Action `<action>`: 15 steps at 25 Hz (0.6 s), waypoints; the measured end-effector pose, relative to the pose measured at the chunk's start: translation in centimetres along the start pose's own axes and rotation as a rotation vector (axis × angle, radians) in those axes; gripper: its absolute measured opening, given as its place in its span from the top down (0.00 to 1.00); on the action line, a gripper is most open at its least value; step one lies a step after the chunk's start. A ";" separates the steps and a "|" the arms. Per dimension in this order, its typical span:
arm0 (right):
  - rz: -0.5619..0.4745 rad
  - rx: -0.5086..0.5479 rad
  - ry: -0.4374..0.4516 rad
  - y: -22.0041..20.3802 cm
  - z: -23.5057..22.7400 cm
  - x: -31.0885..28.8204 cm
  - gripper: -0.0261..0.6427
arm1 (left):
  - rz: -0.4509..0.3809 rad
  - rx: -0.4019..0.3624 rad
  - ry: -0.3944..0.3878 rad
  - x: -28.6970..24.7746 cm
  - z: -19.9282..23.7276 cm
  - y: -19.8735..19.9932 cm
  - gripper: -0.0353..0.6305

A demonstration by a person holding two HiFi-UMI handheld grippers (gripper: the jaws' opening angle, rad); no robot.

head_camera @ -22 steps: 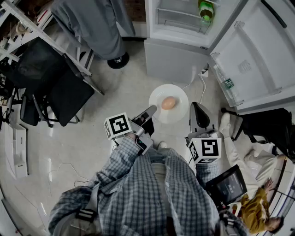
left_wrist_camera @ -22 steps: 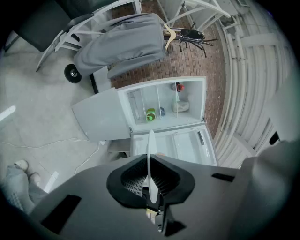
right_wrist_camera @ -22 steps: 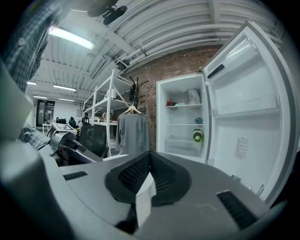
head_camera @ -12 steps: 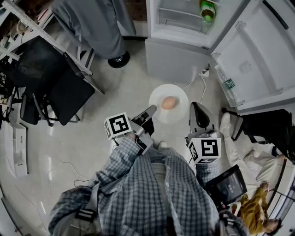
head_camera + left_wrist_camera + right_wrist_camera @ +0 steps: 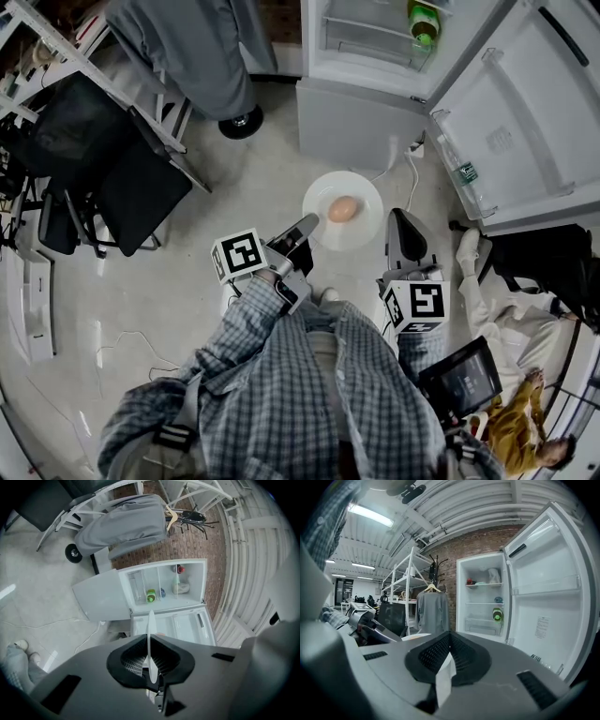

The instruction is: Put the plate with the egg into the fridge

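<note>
While I am standing in front of the open fridge, my left gripper is clamping the plate at its near-left rim. In the left gripper view, the black grid-textured pads are pressing on both faces of the thin white rim, which is showing edge-on between them. The plate is hanging above the floor, short of the fridge and outside it. It is round, white and glossy. The egg, brown, oval and matte, is lying near its centre.

My right gripper is sitting just beside the plate's right rim with its jaws fully closed. I cannot tell whether it is touching the plate. In the right gripper view, a white strip is showing at the closed pads. I cannot tell what it is.

Each gripper is carrying a cube printed with black-and-white square markers.

A white sticker is showing on the inner face of the door. Its print is too small to read. A small green label is showing at the door's lower shelf and is equally unreadable.

A green bottle is standing on a clear shelf inside the white compartment. The floor is looking pale and polished, and a white cable is trailing across it. The wall beside the fridge is showing red brick. A grey garment is hanging on a hanger to the left.
</note>
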State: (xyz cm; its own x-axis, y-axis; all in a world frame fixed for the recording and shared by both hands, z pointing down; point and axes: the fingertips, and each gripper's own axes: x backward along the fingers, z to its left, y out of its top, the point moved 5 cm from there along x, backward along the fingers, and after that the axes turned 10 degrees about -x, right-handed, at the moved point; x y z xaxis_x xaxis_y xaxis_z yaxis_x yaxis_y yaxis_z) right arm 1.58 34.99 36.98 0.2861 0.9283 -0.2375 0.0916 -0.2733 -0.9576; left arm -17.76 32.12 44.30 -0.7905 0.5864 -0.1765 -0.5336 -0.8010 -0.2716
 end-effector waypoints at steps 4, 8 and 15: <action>0.000 0.005 -0.018 0.0 0.3 0.0 0.95 | 0.005 0.002 -0.008 0.4 0.1 0.4 0.92; -0.003 0.002 -0.038 -0.1 1.0 0.0 0.95 | 0.016 0.001 -0.012 1.1 0.4 0.8 0.92; 0.003 0.005 -0.058 -0.5 2.7 0.2 0.95 | 0.008 0.003 -0.019 2.6 1.2 2.1 0.92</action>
State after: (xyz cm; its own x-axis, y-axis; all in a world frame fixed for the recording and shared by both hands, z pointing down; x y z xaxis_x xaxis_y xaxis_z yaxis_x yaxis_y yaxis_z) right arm -1.00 36.03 36.94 0.2306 0.9406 -0.2492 0.0866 -0.2749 -0.9576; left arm -21.30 31.86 44.39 -0.8004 0.5774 -0.1610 -0.5278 -0.8062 -0.2672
